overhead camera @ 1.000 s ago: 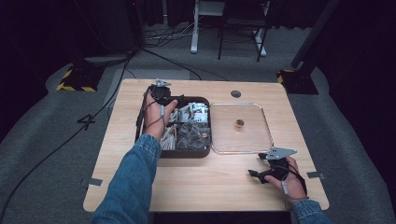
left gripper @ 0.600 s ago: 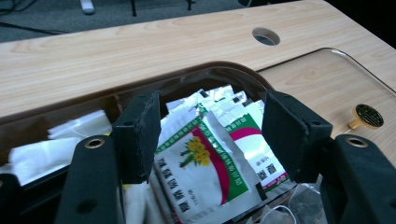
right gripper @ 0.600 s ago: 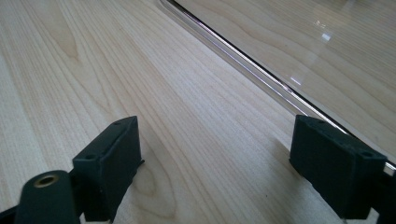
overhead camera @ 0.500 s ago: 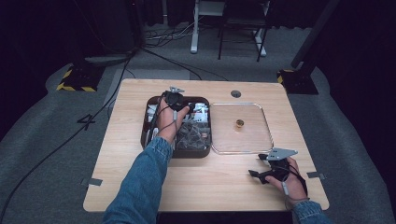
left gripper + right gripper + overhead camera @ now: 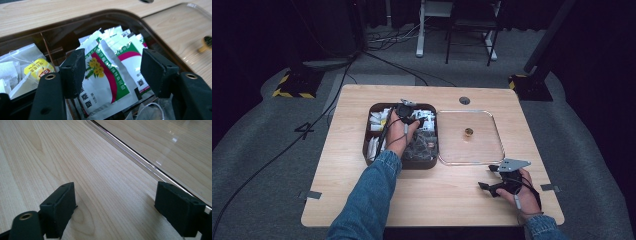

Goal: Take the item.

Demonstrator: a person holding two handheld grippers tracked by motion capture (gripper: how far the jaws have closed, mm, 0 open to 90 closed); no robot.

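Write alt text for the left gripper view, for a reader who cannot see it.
The left gripper, its two black jaws open, hangs over a stack of white sachets with green and red bands and yellow flowers, standing in a dark brown divided tray. Tea bags with a yellow tag fill the neighbouring compartment, and a clear tray lies on the wooden table beyond.

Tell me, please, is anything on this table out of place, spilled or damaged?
Nothing looks spilled or damaged. The sachets stand packed at a slant in the brown organizer box, which seems normal for them. One small gold object sits alone on the clear tray. The left tool hovers open over the sachets.
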